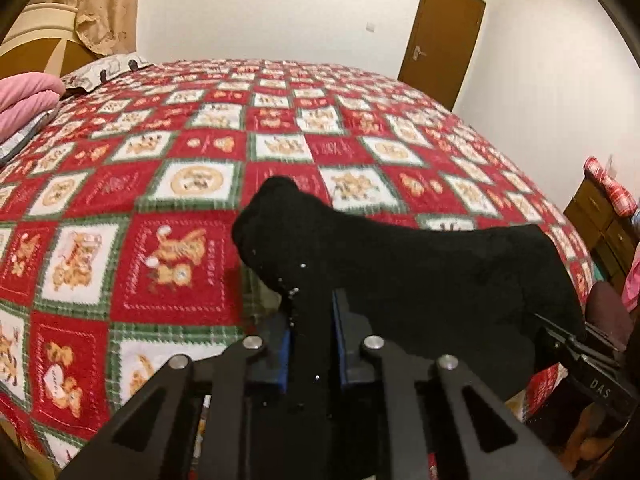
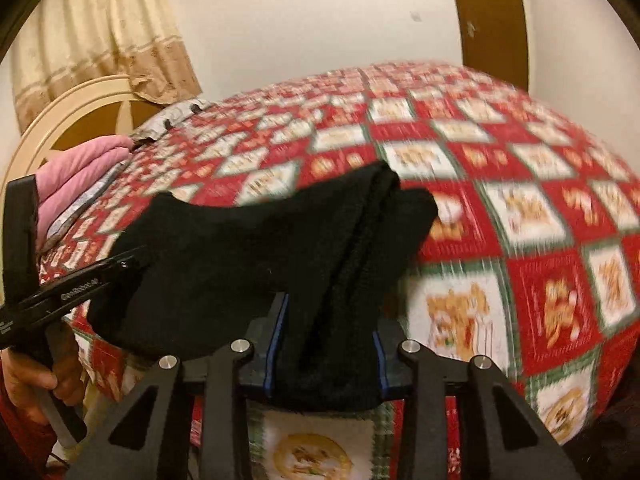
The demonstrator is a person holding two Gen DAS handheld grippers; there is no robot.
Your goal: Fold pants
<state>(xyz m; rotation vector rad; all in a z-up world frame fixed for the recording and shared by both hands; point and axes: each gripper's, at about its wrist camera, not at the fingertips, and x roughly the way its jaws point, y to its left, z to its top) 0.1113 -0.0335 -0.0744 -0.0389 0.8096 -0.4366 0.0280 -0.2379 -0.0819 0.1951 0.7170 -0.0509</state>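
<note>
The black pants (image 1: 420, 264) hang bunched in the air just above the red checked bedspread (image 1: 160, 160), stretched between my two grippers. In the left wrist view my left gripper (image 1: 312, 308) is shut on one end of the cloth, its blue pads pinching a thin fold. The right gripper (image 1: 560, 336) shows at the right edge, clamped on the other end. In the right wrist view my right gripper (image 2: 326, 320) holds a thick ribbed fold of the pants (image 2: 224, 248) that fills the gap between its pads. The left gripper (image 2: 132, 260) bites the cloth at the left, held by a person's hand (image 2: 24, 380).
The bedspread covers the whole bed. Pink pillows (image 1: 28, 100) lie at the headboard (image 2: 80, 112) on the left, under a beige curtain (image 2: 100, 32). A brown door (image 1: 440, 32) stands in the far wall. A wooden dresser (image 1: 600, 216) is beside the bed on the right.
</note>
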